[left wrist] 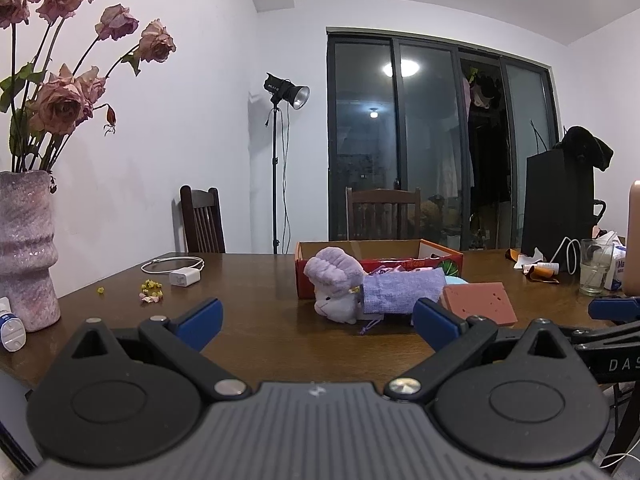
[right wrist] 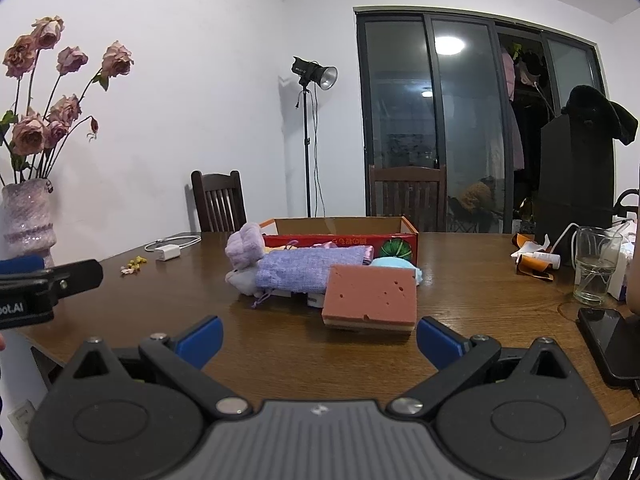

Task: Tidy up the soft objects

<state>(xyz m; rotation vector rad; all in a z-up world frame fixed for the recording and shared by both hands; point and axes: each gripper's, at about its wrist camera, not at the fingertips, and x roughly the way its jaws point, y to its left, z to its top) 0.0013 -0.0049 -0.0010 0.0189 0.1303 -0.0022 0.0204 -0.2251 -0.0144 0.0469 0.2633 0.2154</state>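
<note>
A purple plush toy (left wrist: pixel 334 280) (right wrist: pixel 245 256) lies on the brown table before a red cardboard box (left wrist: pixel 450 262) (right wrist: pixel 344 238). A lavender drawstring pouch (left wrist: pixel 404 290) (right wrist: pixel 312 270) leans across it. A pink sponge block (left wrist: pixel 478 300) (right wrist: pixel 370 294) sits to the right, with a light blue soft thing (right wrist: pixel 400 266) behind it. My left gripper (left wrist: pixel 318 320) is open, just short of the plush, nothing between its blue pads. My right gripper (right wrist: pixel 319 340) is open too, near the sponge's front edge, holding nothing. Pink cloth shows inside the box.
A pink vase of dried roses (left wrist: pixel 26 248) (right wrist: pixel 28 216) stands at the left. A white charger and cable (left wrist: pixel 184 276) (right wrist: pixel 168 252), petals (left wrist: pixel 150 292), a glass (right wrist: pixel 596 266), a phone (right wrist: pixel 612 340) and wrappers (right wrist: pixel 534 262) lie around. Chairs (right wrist: pixel 218 200) stand behind the table.
</note>
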